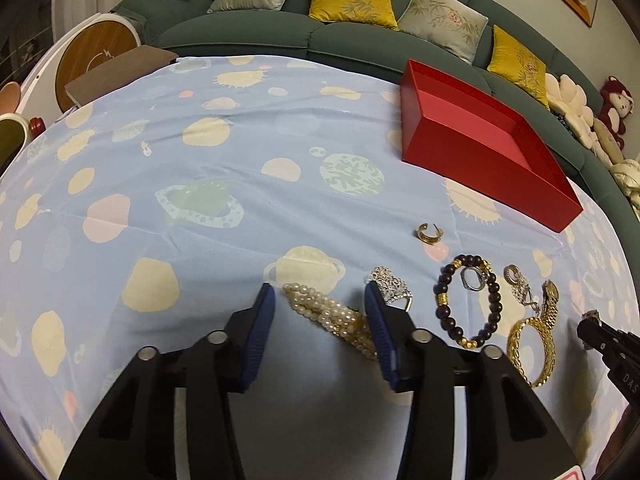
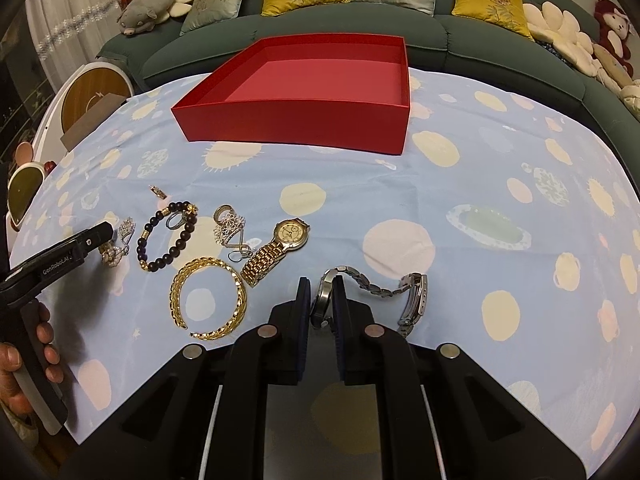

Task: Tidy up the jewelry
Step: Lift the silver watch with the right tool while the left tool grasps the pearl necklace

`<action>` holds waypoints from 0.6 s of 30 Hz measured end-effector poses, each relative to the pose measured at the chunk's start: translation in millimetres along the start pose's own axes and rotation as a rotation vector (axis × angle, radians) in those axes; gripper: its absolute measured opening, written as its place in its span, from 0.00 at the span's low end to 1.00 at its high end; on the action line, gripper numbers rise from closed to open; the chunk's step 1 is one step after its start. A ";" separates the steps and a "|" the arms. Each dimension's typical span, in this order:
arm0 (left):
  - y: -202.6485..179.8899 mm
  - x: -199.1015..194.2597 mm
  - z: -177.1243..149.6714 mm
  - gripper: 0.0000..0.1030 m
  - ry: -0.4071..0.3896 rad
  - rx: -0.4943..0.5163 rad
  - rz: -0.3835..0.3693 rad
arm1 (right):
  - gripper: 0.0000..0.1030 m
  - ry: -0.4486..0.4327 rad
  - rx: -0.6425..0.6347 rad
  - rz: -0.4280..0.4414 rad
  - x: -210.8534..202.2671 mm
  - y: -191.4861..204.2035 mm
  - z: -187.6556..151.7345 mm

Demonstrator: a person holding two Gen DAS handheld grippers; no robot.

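Observation:
A red open box point(image 2: 296, 120) stands empty at the back of the table; it also shows in the left wrist view point(image 1: 480, 148). My left gripper point(image 1: 320, 300) is open, its jaws either side of a pearl bracelet point(image 1: 332, 318) on the cloth. My right gripper point(image 2: 322, 296) is shut on the case of a silver watch point(image 2: 384, 288), whose band trails right on the cloth. Nearby lie a gold watch point(image 2: 272, 250), a gold bangle point(image 2: 210, 298), a dark bead bracelet point(image 2: 166, 236), silver rings point(image 2: 228, 224) and a gold ear cuff point(image 1: 429, 234).
The table wears a light blue planet-print cloth point(image 2: 480, 200). A green sofa point(image 2: 440, 36) with cushions and plush toys runs behind it. A white round device point(image 2: 92, 96) and a brown box point(image 1: 116, 74) sit at the table's left edge.

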State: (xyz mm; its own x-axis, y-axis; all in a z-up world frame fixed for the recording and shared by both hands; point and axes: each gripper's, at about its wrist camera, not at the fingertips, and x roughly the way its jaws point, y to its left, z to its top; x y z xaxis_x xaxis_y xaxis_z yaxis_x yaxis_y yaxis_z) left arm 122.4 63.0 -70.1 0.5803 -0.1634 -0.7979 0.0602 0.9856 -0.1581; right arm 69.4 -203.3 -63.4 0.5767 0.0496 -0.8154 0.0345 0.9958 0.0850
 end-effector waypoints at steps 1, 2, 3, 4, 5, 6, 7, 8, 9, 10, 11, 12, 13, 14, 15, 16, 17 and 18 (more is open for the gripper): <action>-0.3 -0.8 -0.5 0.30 0.008 0.002 -0.013 | 0.10 -0.003 0.001 -0.001 -0.9 -0.6 -0.2; -0.3 -1.6 -1.6 0.21 0.015 0.002 -0.026 | 0.10 -0.004 0.000 -0.002 -1.8 -0.6 0.0; -0.2 -2.1 -2.4 0.13 0.026 0.006 -0.043 | 0.10 -0.007 -0.001 -0.003 -2.7 -0.4 0.1; 0.3 -3.0 -3.1 0.10 0.034 0.006 -0.056 | 0.10 -0.010 0.000 -0.002 -3.7 -0.2 0.3; 1.3 -5.0 -3.4 0.09 0.036 0.006 -0.062 | 0.10 -0.011 0.001 -0.001 -4.6 0.0 0.8; 2.7 -7.5 -3.5 0.08 0.034 0.005 -0.069 | 0.10 -0.014 0.001 0.000 -5.7 0.5 1.1; 4.3 -10.6 -3.7 0.08 0.031 0.003 -0.077 | 0.10 -0.017 0.001 0.001 -6.8 1.5 1.3; 6.1 -14.3 -3.4 0.08 0.027 0.001 -0.089 | 0.10 -0.020 0.000 0.004 -8.0 2.6 1.5; 7.8 -18.3 -3.3 0.08 0.023 0.001 -0.101 | 0.10 -0.022 -0.001 0.006 -9.1 3.6 1.9; 9.1 -22.8 -3.8 0.08 0.018 0.000 -0.113 | 0.10 -0.025 -0.002 0.008 -10.2 5.0 2.2; 10.7 -27.6 -3.6 0.08 0.012 0.001 -0.124 | 0.10 -0.028 -0.004 0.011 -11.4 6.3 2.6; 12.4 -32.8 -3.1 0.08 0.003 0.001 -0.137 | 0.10 -0.032 -0.004 0.014 -12.8 7.1 3.0; 14.1 -38.1 -2.6 0.08 -0.006 -0.003 -0.148 | 0.10 -0.036 -0.005 0.016 -14.0 8.4 3.7; 15.8 -43.7 -1.3 0.08 -0.016 -0.005 -0.160 | 0.10 -0.040 -0.005 0.019 -15.5 9.6 4.6; 17.6 -49.0 0.6 0.08 -0.026 -0.006 -0.169 | 0.10 -0.045 -0.005 0.022 -17.2 10.8 5.5; 19.3 -54.5 2.3 0.08 -0.038 -0.009 -0.176 | 0.10 -0.051 -0.005 0.025 -19.2 11.9 6.4; 21.6 -59.7 4.9 0.07 -0.049 -0.014 -0.189 | 0.10 -0.058 -0.005 0.028 -21.3 13.0 7.4; 23.7 -64.6 7.6 0.05 -0.057 -0.022 -0.204 | 0.10 -0.067 -0.003 0.031 -23.6 13.4 8.3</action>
State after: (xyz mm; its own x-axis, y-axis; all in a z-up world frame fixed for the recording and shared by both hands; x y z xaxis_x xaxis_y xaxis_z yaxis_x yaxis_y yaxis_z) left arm 92.6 97.2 -17.9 0.6031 -0.3562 -0.7137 0.1641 0.9310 -0.3260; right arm 62.9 -191.7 -38.2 0.6311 0.0756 -0.7720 0.0130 0.9941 0.1079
